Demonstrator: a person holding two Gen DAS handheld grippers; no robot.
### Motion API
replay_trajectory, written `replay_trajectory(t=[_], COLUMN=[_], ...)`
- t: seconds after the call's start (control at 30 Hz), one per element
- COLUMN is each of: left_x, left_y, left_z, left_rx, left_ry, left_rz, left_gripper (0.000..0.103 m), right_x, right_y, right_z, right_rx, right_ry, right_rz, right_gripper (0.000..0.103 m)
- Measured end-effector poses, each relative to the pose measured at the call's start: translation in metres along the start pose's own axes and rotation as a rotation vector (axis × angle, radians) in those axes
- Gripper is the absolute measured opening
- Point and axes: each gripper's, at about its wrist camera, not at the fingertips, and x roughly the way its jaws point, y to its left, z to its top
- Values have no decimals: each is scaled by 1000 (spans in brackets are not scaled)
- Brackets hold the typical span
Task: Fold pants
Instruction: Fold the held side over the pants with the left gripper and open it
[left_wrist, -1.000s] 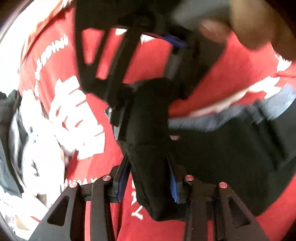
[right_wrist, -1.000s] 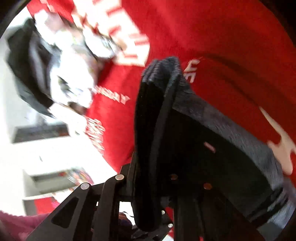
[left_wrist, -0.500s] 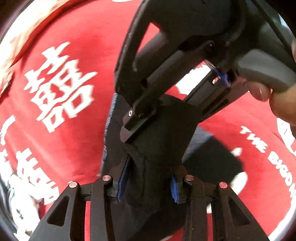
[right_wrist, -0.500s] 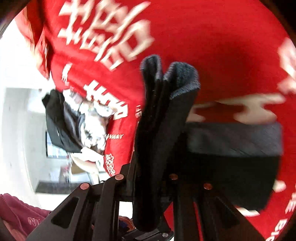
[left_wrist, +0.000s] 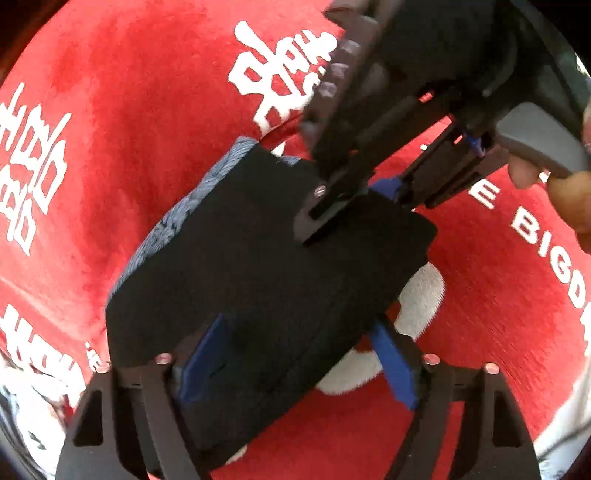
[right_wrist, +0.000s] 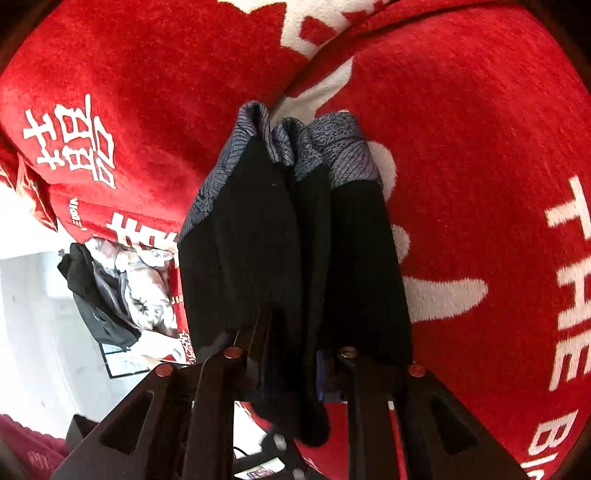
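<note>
So, left wrist view: the folded pants (left_wrist: 258, 266) fill the middle of the frame, lying on the red blanket (left_wrist: 147, 110), long axis running lower left to upper right. My left tongs (left_wrist: 295, 354) sit at the bottom edge, jaws just been opening, now spread wide with the near end of the bundle between the blue pads (left_wrist: 393, 365); pads look clear of the cloth, so no pinch. My right tongs (left_wrist: 354, 195) come in from the upper right and meet the far end of the bundle, my right hand (left_wrist: 561, 184) at the right edge.

Right wrist view: pants (right_wrist: 295, 258) run straight up the centre from my right tongs (right_wrist: 291, 369), grey patterned waistband (right_wrist: 295, 147) at the top. Jaws narrow and pinching the dark fabric, though they have just been easing open a little. Blanket (right_wrist: 480, 147) behind; a pile of other clothes (right_wrist: 118, 288) at left.

Judgement: bundle is down, release is underway; right hand is the one left to let go.
</note>
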Motion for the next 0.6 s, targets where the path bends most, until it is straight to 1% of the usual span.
replay_trajectory(t=[0.07, 0.13, 0.17, 0.2, 0.23, 0.27, 0.3, 0.37, 0.4, 0.43, 0.47, 0.5, 0.53, 0.6], left_x=[-11, -24, -31, -36, -38, -39, -40, -33, -26, -18, -7, 8, 19, 39], left_y=[9, 26, 40, 52, 60, 72, 89, 120, 131, 147, 159, 176, 186, 192], left_z=[-3, -7, -11, -13, -18, -22, -22, -26, -29, -34, -39, -48, -54, -67], left_rx=[1, -19, -49, -84, -115, -148, -194, -266, -322, -379, -446, -541, -594, -654], left_ry=[-13, -27, -28, -25, -21, -15, -6, 20, 54, 94, 138, 200, 241, 299], left_rz=[-16, -23, -28, -30, -27, -16, 22, 99, 136, 147, 144, 112, 86, 23], left_gripper=[80, 80, 80, 80, 80, 80, 80, 80, 80, 80, 80, 80, 80, 80], right_x=[8, 3, 2, -2, -1, 0, -5, -13, -16, -17, -19, -19, -18, 0], right_y=[15, 31, 36, 43, 46, 53, 55, 58, 62, 66, 68, 71, 73, 85], right_z=[-6, -6, -9, -11, -14, -16, -20, -24, -27, -28, -29, -29, -28, -27], right_rx=[-46, -112, -134, -158, -168, -171, -164, -151, -152, -160, -171, -187, -204, -225], right_ry=[-7, -16, -23, -36, -48, -60, -77, -105, -122, -130, -137, -144, -142, -117], right_rz=[-66, -165, -210, -279, -323, -357, -371, -344, -323, -311, -300, -290, -285, -295], right_gripper=[23, 28, 31, 37, 39, 39, 39, 39, 39, 39, 39, 39, 39, 39])
